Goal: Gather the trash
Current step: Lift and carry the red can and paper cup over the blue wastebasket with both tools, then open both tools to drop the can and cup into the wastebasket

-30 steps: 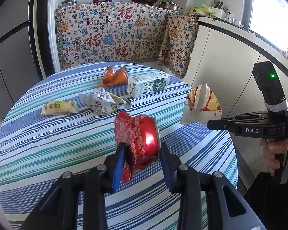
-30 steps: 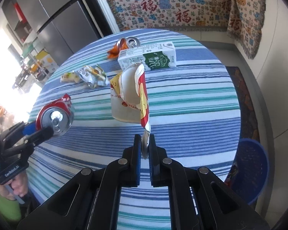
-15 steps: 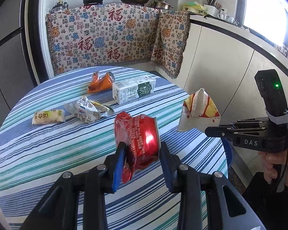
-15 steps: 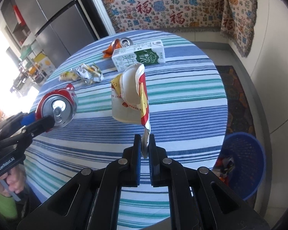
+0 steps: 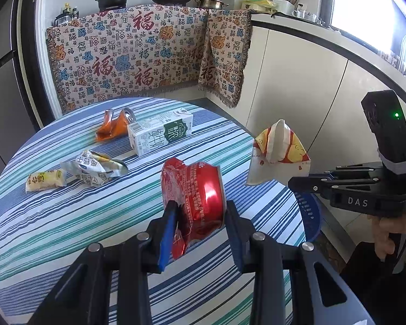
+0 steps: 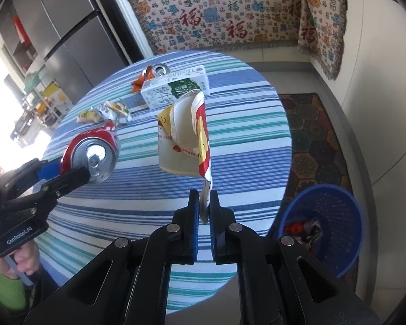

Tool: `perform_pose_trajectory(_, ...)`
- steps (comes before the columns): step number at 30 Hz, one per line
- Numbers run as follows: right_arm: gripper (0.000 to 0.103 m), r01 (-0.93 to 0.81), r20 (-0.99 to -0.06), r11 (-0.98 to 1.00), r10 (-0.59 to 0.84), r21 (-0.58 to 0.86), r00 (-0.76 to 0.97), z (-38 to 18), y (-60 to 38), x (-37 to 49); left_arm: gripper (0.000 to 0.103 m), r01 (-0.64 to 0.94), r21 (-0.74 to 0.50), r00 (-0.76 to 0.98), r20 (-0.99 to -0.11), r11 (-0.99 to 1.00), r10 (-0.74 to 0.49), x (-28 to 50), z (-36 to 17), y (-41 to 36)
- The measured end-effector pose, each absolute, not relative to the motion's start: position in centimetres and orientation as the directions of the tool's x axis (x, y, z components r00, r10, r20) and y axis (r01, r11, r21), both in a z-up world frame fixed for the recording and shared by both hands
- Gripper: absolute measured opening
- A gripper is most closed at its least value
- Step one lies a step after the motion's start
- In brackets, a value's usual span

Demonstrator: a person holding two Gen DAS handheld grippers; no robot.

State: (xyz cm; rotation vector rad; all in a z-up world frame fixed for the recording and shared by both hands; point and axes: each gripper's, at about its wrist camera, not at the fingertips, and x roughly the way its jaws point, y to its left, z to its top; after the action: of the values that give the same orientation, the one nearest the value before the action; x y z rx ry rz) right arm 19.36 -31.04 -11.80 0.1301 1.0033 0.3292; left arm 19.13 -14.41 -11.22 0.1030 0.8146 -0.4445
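We are holding a crushed red aluminium can (image 5: pixel 193 197) in our left tongs (image 5: pixel 200 227), clamped across its dented side above the round bench with the blue-and-green striped cloth (image 5: pixel 54 216). Our right tongs (image 6: pixel 203 214) are pinching a flattened white, red and yellow paper cup (image 6: pixel 184 140) by its lower edge, their jaws nearly together, over the bench's near edge. A round blue plastic basket (image 6: pixel 346 216) is standing on the floor just beside the bench. A white-and-green milk carton (image 5: pixel 161 134), a crushed orange can (image 5: pixel 113 127), a crumpled silver wrapper (image 5: pixel 94 168) and a small yellow packet (image 5: pixel 44 180) are lying on the cloth.
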Motion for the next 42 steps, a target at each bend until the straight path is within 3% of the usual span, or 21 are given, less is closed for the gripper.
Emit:
perform_pose_trajectory(11, 0.005, -0.127, -0.805, 0.958, 0.285, 0.257, 0.521, -11.7, -36.5, 17.9, 0.035, 0.509, -0.099, 0.56, -0.717, 0.855, -0.416, 19.4, -10.8, -20.0)
perform_pose_trajectory(22, 0.005, 0.04, -0.84, 0.978, 0.153, 0.203, 0.521, -12.7, -45.9, 15.5, 0.035, 0.638, -0.147, 0.462, -0.712, 0.756, -0.529, 19.0, -11.3, -30.1)
perform_pose_trajectory(30, 0.005, 0.197, -0.911, 0.971, 0.044, 0.135, 0.409, -17.6, -52.4, 15.7, 0.035, 0.702, -0.187, 0.346, -0.753, 0.687, -0.559, 19.6, -15.9, -38.4)
perform_pose_trajectory(38, 0.006, 0.261, -0.945, 0.955, 0.05, 0.14, 0.322, -21.8, -56.3, 16.4, 0.036, 0.697, -0.203, 0.275, -0.81, 0.687, -0.519, 22.6, -21.8, -42.8)
perform_pose_trajectory(41, 0.011, 0.254, -0.945, 0.957, 0.05, 0.137, 0.323, -22.2, -56.9, 16.8, 0.038, 0.706, -0.217, 0.244, -0.819, 0.675, -0.519, 23.7, -23.6, -44.0)
perform_pose_trajectory(42, 0.012, 0.241, -0.942, 0.96, 0.054, 0.14, 0.331, -22.4, -57.0, 17.0, 0.045, 0.702, -0.221, 0.236, -0.824, 0.677, -0.515, 24.0, -24.2, -44.4)
